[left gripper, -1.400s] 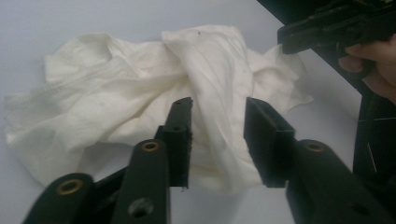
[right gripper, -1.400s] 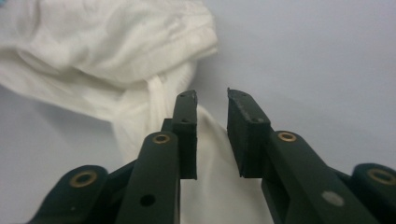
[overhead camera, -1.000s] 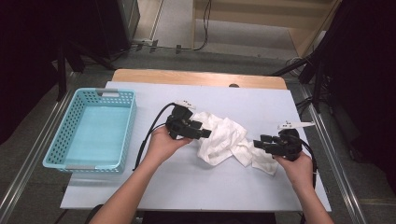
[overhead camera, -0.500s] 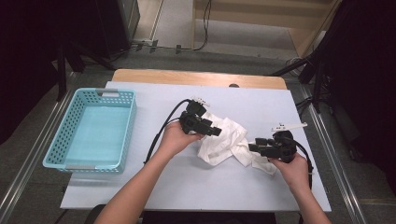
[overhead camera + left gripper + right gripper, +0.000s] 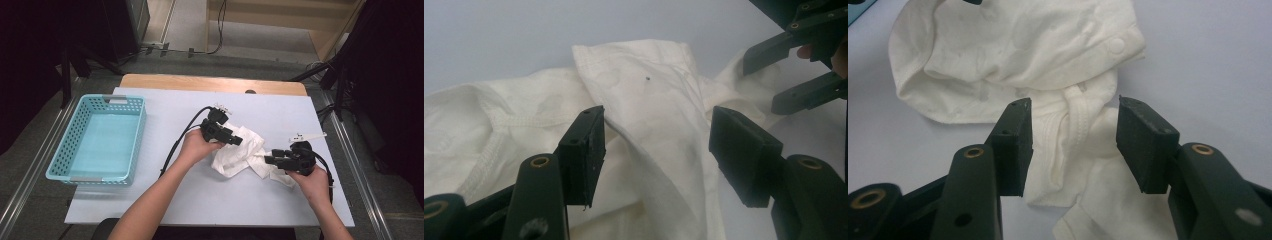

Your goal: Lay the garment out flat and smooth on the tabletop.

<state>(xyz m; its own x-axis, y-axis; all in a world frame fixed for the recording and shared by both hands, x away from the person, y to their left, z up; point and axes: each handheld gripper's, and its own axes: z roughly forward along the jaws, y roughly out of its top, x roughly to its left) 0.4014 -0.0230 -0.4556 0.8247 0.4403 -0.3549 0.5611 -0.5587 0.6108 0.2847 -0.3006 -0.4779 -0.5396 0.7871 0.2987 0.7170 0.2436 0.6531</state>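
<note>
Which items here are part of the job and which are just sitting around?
In the job:
- white garment, crumpled on the table
- left gripper, jaws open over the garment
- right gripper, jaws open at the garment's edge

Lying about:
- turquoise basket, at the table's left, apart from the hands
- light blue table

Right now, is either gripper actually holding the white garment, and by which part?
Neither. The left gripper and right gripper both stand open over the white garment, pads apart from its folds.
</note>
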